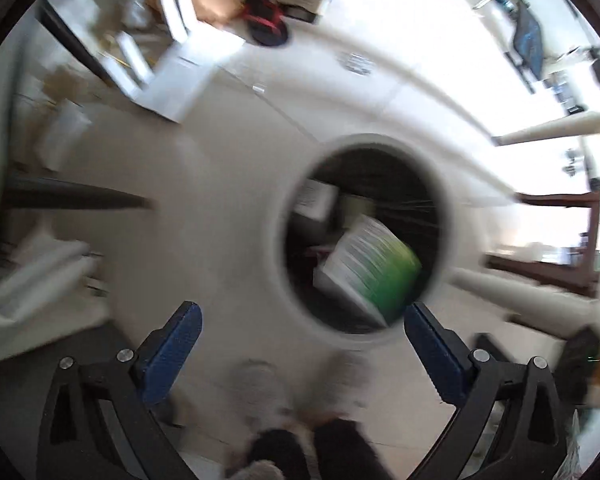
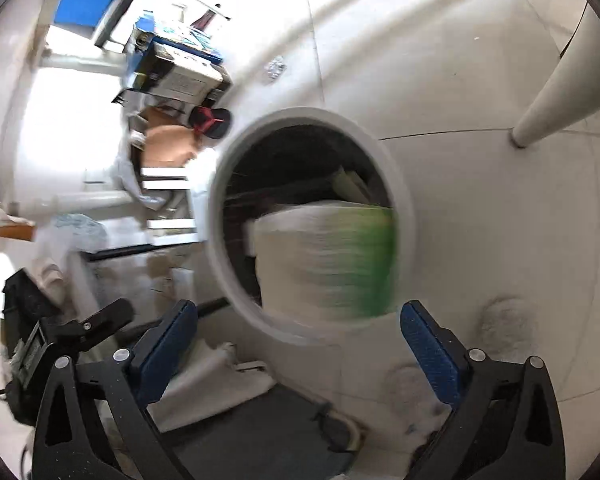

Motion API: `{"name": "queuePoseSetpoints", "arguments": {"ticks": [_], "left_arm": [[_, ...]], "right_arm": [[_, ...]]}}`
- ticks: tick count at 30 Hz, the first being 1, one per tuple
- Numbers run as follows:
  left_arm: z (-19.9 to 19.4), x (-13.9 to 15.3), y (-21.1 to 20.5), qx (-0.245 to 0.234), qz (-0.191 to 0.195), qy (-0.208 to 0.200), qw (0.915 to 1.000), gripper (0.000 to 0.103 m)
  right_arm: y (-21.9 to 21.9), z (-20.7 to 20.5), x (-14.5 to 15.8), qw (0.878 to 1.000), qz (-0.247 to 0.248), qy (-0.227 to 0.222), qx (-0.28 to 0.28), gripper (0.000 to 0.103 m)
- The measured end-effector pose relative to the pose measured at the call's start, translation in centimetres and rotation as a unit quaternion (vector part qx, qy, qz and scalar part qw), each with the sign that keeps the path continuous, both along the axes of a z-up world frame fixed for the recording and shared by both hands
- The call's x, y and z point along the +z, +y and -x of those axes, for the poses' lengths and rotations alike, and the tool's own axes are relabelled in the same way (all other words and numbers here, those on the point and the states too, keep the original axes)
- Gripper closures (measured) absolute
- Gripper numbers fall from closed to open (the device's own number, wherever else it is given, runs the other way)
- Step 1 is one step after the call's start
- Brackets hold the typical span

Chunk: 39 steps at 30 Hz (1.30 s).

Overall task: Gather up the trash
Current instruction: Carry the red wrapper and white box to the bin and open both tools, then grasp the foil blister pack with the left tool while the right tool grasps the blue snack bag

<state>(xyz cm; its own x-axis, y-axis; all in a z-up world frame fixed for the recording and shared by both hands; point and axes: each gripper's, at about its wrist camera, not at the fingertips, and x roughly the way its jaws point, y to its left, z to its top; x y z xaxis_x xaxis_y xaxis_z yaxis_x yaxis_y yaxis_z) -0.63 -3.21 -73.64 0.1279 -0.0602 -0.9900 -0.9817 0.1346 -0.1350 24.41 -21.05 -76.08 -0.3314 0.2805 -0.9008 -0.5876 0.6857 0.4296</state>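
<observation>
A round white trash bin (image 1: 276,216) with a dark inside stands on the floor below both grippers; it also shows in the right wrist view (image 2: 404,208). A white and green carton (image 1: 372,268), blurred by motion, is in the bin's mouth, free of both grippers; it also shows in the right wrist view (image 2: 328,256). Other white trash (image 1: 314,200) lies deeper in the bin. My left gripper (image 1: 300,320) is open and empty above the bin's near rim. My right gripper (image 2: 300,318) is open and empty above the bin's near rim.
White table legs (image 1: 556,130) (image 2: 556,92) stand near the bin. A person's slippered feet (image 1: 292,392) are below the left gripper. Boxes and clutter (image 2: 180,72) sit against the far wall. A dark mat (image 2: 260,432) lies under the right gripper.
</observation>
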Motion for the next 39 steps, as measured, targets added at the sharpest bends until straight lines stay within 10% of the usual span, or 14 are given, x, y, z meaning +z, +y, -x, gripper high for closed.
{"name": "queuePoseSetpoints", "arguments": {"ticks": [11, 25, 39], "left_arm": [[-0.3, 6.2, -6.3, -0.056, -0.052, 0.106, 0.9914, 0.000], [0.5, 18.1, -7.6, -0.060, -0.066, 0.095, 0.9915, 0.000], [1.0, 35.4, -8.9, -0.067, -0.091, 0.092, 0.9893, 0.000]], "right_arm": [[-0.2, 2.6, 8.0, 0.968, 0.064, -0.206, 0.126, 0.001], [-1.6, 3.3, 21.0, 0.964, 0.069, -0.206, 0.150, 0.001], [-1.7, 5.3, 40.6, 0.971, 0.032, -0.185, 0.151, 0.001]]}}
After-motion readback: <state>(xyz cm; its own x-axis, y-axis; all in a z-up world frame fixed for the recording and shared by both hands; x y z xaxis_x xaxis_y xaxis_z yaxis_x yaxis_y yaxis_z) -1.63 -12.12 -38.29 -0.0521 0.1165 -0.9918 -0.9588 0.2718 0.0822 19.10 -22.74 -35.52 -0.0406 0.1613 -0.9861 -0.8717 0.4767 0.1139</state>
